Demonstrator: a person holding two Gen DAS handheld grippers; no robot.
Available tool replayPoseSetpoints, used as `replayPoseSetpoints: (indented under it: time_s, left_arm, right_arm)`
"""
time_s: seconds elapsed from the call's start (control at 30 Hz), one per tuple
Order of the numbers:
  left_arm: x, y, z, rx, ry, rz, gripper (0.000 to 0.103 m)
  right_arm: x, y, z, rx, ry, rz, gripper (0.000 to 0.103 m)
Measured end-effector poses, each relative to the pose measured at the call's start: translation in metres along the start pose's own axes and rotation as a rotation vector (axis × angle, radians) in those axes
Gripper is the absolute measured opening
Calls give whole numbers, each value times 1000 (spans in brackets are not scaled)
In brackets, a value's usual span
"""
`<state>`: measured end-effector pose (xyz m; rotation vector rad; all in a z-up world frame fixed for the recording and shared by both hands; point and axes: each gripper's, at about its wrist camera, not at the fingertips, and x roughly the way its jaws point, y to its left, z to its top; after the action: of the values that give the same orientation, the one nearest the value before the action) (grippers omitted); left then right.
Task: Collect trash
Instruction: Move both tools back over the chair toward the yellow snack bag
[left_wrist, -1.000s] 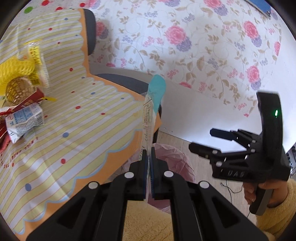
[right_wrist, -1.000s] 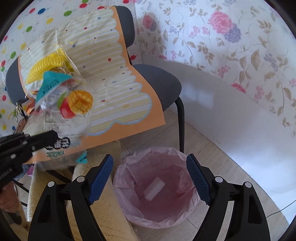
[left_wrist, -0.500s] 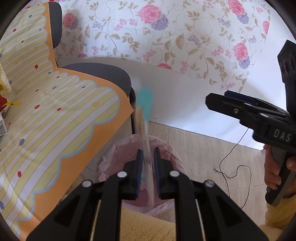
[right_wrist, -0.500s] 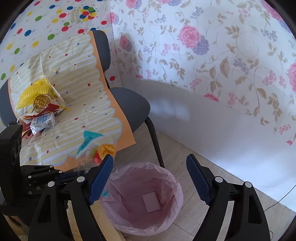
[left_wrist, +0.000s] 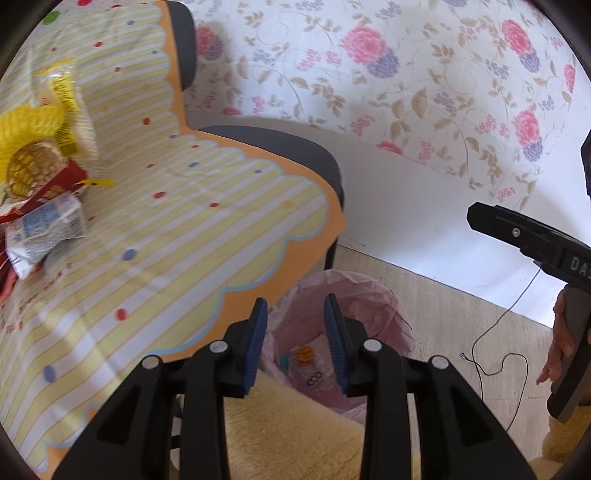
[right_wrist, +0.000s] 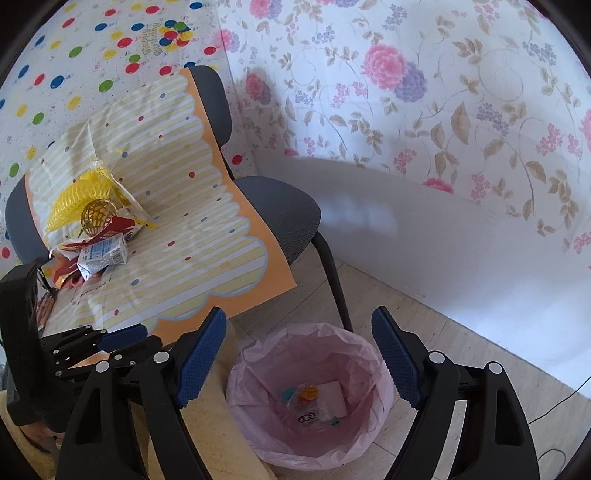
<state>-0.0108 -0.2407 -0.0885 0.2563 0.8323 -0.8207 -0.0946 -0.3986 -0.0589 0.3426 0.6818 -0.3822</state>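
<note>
The left claw (left_wrist: 293, 341) had just been opening, empty; below it the light, crinkly snack wrapper (left_wrist: 304, 360) lay in the bin (left_wrist: 369, 291). Pinch remaining wrappers by an edge.

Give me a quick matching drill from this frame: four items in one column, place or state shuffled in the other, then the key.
Items:
1. fruit snack wrapper
2. milk carton
3. left gripper
4. bin liner

Place or state:
A. lying on the striped cloth over the chair
B. pink, folded over the bin rim
C. at the bottom of the bin
D. open above the bin, nothing between the jaws

Pairs: 1-C, 2-A, 3-D, 4-B
</note>
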Motion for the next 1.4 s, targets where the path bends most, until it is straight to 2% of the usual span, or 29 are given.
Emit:
replayPoseSetpoints:
  time_s: [0.2, 0.27, 0.33, 0.67, 0.8, 0.97, 1.1, 1.17, 1.23, 1.4]
  left_arm:
    - [-40, 32, -3, -84, -64, 75, 40]
    - [-54, 45, -4, -121, -89, 104, 47]
    - [-67, 58, -5, -148, -109, 138, 49]
    - [-125, 133, -17, -293, -193, 332, 61]
    - [-138, 164, -20, -351, -200, 379, 65]
    - [-144, 190, -15, -371, -196, 418, 67]
    - [-141, 206, -3, -367, -198, 431, 67]
    - [-138, 213, 7, -364, -200, 444, 67]
    - [-135, 220, 15, -364, -206, 453, 67]
    - [-132, 235, 26, -398, -216, 437, 67]
  right_arm:
    - [1, 31, 8, -64, -10, 31, 81]
    - [3, 43, 13, -84, -7, 56, 81]
    - [7, 59, 18, -103, -5, 102, 81]
    - [25, 156, 43, -321, -34, 216, 81]
    - [39, 187, 56, -376, -54, 256, 81]
    - [60, 221, 73, -457, -86, 286, 80]
    - [84, 247, 94, -529, -128, 307, 68]
    - [101, 258, 106, -549, -130, 317, 57]
    - [116, 269, 115, -563, -137, 323, 52]
    - [151, 288, 134, -585, -156, 331, 49]
